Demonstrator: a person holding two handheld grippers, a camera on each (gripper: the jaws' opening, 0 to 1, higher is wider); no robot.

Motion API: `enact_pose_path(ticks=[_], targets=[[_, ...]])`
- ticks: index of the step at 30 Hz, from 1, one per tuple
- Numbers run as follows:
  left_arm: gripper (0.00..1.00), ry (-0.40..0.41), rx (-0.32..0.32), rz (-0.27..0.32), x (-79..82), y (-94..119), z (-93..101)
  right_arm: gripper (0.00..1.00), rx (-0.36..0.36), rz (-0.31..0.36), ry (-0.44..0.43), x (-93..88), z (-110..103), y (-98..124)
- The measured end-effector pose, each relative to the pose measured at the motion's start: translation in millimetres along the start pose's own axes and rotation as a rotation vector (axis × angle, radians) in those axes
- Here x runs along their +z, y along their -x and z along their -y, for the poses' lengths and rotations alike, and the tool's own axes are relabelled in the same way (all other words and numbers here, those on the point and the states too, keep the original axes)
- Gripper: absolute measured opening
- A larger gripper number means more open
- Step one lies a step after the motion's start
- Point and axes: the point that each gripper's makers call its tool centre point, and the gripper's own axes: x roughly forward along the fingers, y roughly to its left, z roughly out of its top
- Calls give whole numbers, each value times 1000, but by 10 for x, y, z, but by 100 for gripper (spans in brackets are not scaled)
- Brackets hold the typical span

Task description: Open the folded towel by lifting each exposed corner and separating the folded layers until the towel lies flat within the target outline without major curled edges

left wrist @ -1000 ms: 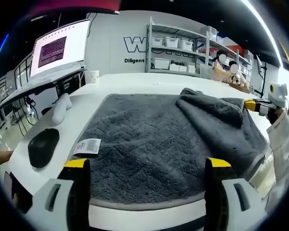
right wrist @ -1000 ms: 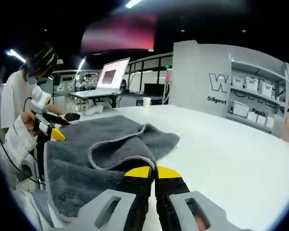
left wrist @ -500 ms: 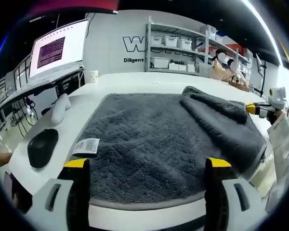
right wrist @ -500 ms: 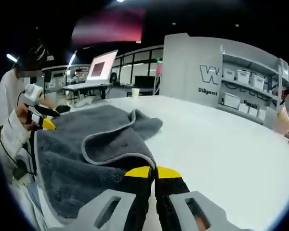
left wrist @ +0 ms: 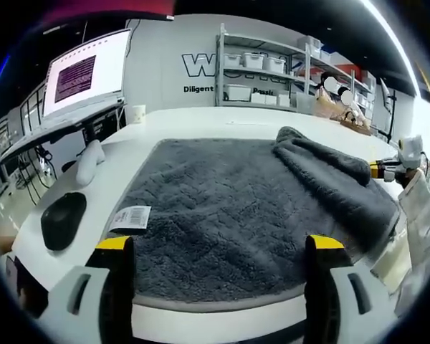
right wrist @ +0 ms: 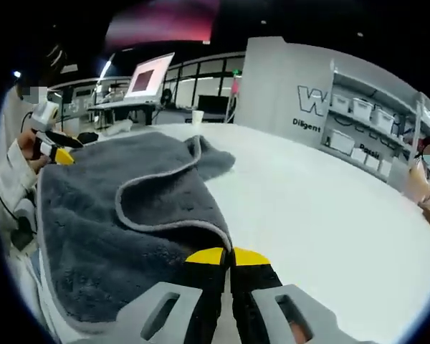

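A: Left to right – black mouse [left wrist: 63, 218] far left on the white table [left wrist: 201, 118], then the grey towel [left wrist: 229, 208] spread mid-table, its label [left wrist: 130, 216] near the left edge. Left gripper [left wrist: 218, 247] jaws wide apart, hovering empty at the near hem

B: And the right side?

A: One folded flap [left wrist: 337, 172] lies along the towel's right edge. Right gripper [right wrist: 226, 256] jaws pressed together on that flap's grey-trimmed corner [right wrist: 218, 240]

B: So which step?

A: Last fold, I'd say. Next: carry the corner rightward over the bare table, lay it flat
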Motion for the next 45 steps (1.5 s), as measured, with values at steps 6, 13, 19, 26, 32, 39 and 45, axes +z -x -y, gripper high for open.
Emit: enact_pose_path(ticks=[6,13,19,26,32,39,45], targets=[[98,3,-9,-13,-48,-52,25,0,-3,3,-10,-10,36,16],[97,6,-7,-12,-62,-66,6,0,1,2,-14,-15,32,14],[95,-32,11,-33,-106,-76,0,0,-1,4,-18,-36,60,20],[95,-30,12,-34,-113,-68,-4,0,-29,-4,-22,-86,196,54],[95,-31,11,-37,-113,-68,-8,0,-47,-5,-35,-122,300,90],[95,-30,12,-33,-112,-66,-10,0,-72,-8,-43,-162,420,134],[95,-29,13,-32,-112,-64,-9,0,-89,-16,-45,-201,527,174]])
